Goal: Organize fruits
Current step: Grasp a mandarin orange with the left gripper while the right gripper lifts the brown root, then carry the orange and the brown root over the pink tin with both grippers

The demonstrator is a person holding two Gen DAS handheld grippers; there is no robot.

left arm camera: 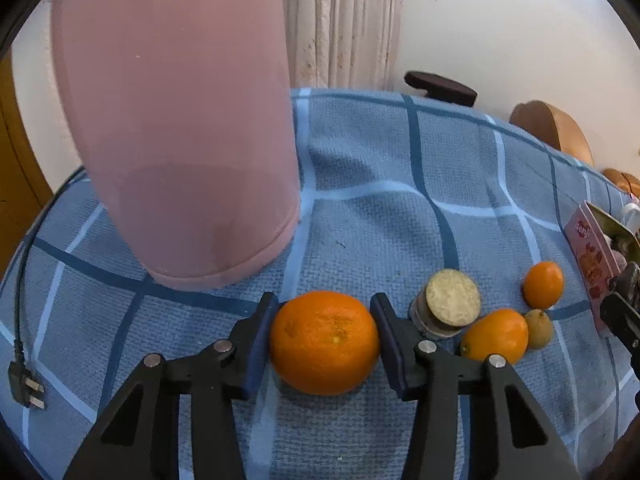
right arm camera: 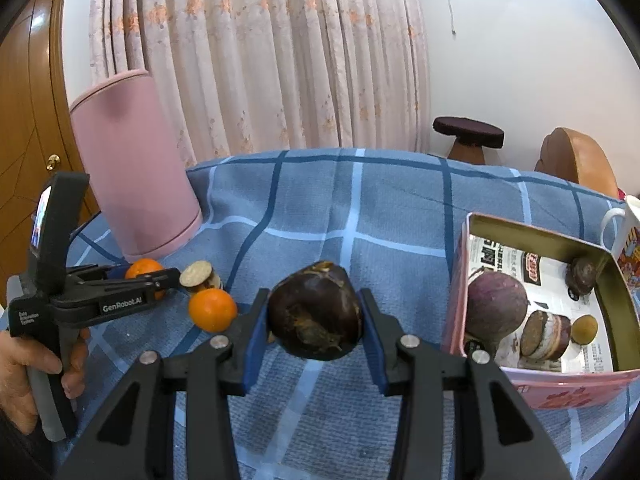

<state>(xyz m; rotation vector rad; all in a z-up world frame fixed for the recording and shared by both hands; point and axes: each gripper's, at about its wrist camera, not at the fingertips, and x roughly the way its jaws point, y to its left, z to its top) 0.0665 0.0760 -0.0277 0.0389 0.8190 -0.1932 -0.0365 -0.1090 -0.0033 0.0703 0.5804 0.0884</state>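
My left gripper [left arm camera: 325, 340] is shut on a large orange [left arm camera: 324, 342] that rests on the blue checked cloth [left arm camera: 360, 208]. To its right lie a cut brown round piece [left arm camera: 450, 300], two small oranges [left arm camera: 496, 334] [left arm camera: 543, 284] and a small brownish fruit [left arm camera: 539, 328]. My right gripper [right arm camera: 314, 320] is shut on a dark purple fruit [right arm camera: 314, 314] and holds it above the cloth. To its right stands a pink tin box [right arm camera: 560, 390] holding a purple round fruit [right arm camera: 496, 308] and other dark pieces. The left gripper [right arm camera: 168, 276] also shows in the right wrist view.
A tall pink container [left arm camera: 176, 120] stands at the back left of the table. A black power plug [left arm camera: 26, 388] and cord lie at the left edge. A white mug [right arm camera: 628, 228] stands behind the tin. A stool [right arm camera: 468, 132] and a wooden chair [right arm camera: 576, 160] stand beyond the table.
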